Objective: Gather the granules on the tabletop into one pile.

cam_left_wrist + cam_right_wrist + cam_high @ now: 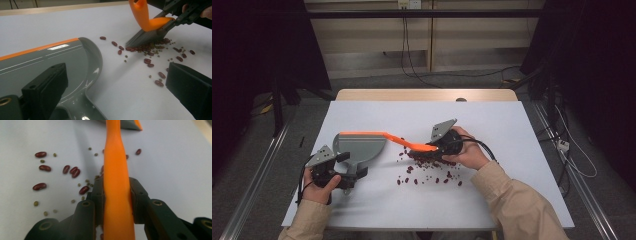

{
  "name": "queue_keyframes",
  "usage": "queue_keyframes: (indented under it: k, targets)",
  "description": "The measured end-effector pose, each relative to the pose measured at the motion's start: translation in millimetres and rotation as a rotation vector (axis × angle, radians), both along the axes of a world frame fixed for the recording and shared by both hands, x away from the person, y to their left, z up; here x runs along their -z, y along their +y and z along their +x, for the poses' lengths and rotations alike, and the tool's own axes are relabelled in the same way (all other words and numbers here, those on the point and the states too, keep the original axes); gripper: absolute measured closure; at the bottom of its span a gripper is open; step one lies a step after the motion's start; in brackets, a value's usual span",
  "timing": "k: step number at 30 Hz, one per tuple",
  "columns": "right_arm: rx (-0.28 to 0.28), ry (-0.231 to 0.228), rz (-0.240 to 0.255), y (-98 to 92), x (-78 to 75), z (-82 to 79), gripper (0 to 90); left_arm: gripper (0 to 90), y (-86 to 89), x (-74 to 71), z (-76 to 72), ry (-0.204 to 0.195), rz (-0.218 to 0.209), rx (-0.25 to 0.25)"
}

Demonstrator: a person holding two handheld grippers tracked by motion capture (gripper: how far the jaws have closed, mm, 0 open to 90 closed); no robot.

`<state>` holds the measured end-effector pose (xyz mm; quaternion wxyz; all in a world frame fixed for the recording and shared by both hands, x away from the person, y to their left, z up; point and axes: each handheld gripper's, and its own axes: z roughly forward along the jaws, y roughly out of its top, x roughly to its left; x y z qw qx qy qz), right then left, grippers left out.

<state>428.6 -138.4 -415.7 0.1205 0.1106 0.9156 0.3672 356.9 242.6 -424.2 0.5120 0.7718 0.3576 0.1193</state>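
The right gripper pinches the orange brush by its handle, bristles down among the red beans. The left gripper sits at the grey dustpan's handle — whether it's clamped, I cannot tell.

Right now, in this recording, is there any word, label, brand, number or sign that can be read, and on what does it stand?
None can be read.
The grey dustpan bears a pale strip near its orange edge: too blurred to read.
The orange brush, the beans and the white table show no lettering.
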Motion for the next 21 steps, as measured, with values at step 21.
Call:
queue_keyframes:
  k: [21]
  targets:
    - [0.166,-0.049,0.136,12.9,-5.4,46.9,71.0,4.0,-0.8,0.7,1.1,0.005,-0.008,0.006]
